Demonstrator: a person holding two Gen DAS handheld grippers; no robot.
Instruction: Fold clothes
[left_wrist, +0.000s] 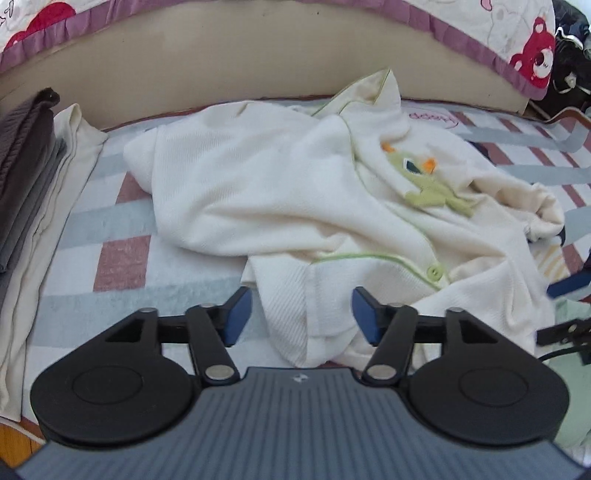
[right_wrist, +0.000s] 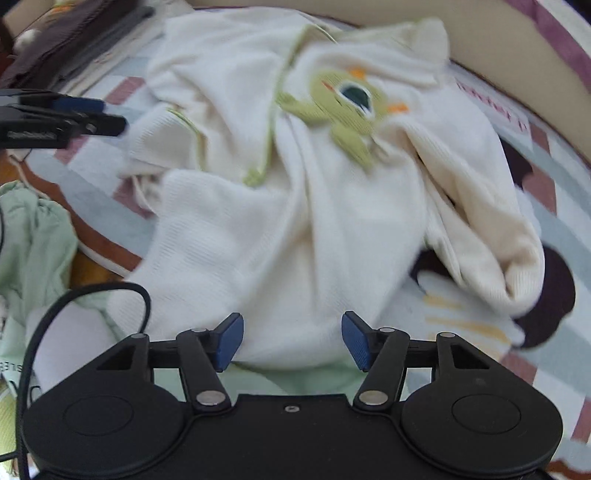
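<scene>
A crumpled cream baby garment (left_wrist: 280, 192) with green piping, a green button and a green creature patch (left_wrist: 424, 177) lies on the checked bedsheet (left_wrist: 122, 258). My left gripper (left_wrist: 302, 315) is open over the garment's near hem; a fold of cloth lies between the blue pads without touching them. My right gripper (right_wrist: 293, 341) is also open, low over the near edge of the same garment (right_wrist: 288, 229), with cloth under the gap. One of the left gripper's fingers (right_wrist: 79, 105) shows at the left edge of the right wrist view, beside a sleeve.
A stack of folded dark grey and brown clothes (left_wrist: 26, 166) sits at the left on a cream cloth. A beige padded board (left_wrist: 258, 62) and a bear-print quilt (left_wrist: 532, 55) close off the back. A pale green garment (right_wrist: 33, 236) and a black cable (right_wrist: 110, 291) lie near the bed's edge.
</scene>
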